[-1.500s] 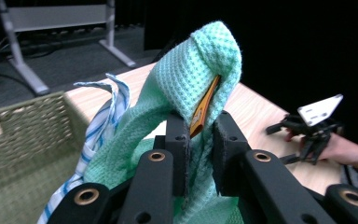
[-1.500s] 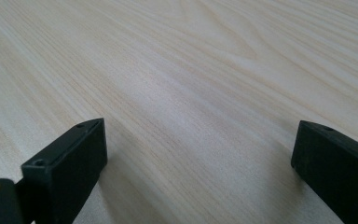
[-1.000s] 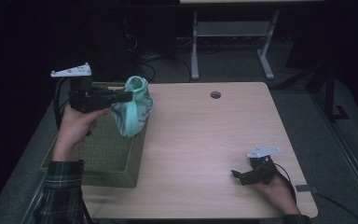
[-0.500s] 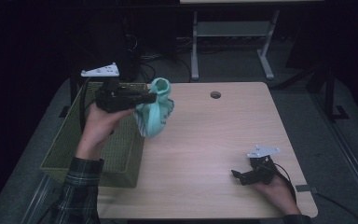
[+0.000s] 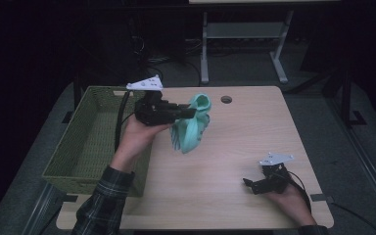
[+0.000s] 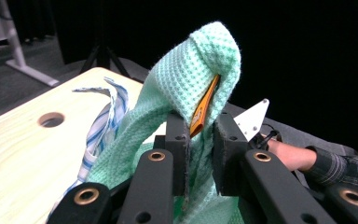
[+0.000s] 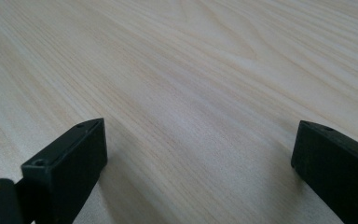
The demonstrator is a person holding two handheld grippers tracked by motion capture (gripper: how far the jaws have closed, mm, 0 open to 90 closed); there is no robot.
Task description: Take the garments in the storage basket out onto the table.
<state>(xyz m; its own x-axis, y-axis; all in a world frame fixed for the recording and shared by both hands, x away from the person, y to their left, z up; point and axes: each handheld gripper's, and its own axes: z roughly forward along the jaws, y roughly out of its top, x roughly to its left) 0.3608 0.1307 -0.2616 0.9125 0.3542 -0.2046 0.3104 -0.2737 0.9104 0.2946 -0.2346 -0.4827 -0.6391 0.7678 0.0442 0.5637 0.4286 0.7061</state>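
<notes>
Cloth (image 5: 192, 125) of mint-green waffle knit hangs bunched and folded from the left gripper (image 5: 190, 113), its top looped over into a rounded hood and its lower folds drooping above the table (image 5: 235, 147), just to the right of the woven green basket (image 5: 90, 142). In the left gripper view a white fabric with blue stripes (image 6: 100, 123) hangs along the green knit's side, and an orange tag (image 6: 203, 108) peeks from under the hood; any writing on that tag is too small to read. The cloth (image 6: 186, 79) sits squarely between the two black jaws, which stand narrow and pinch a thick fold of it, with the hood rising above the fingertips and the rest spilling down past them. Relative to the basket, the right gripper (image 5: 248, 183) lies well off toward the table's near right corner, resting low over the bare wood. Its jaws stand wide apart in the right gripper view, with plain tabletop (image 7: 191, 84) between them.
</notes>
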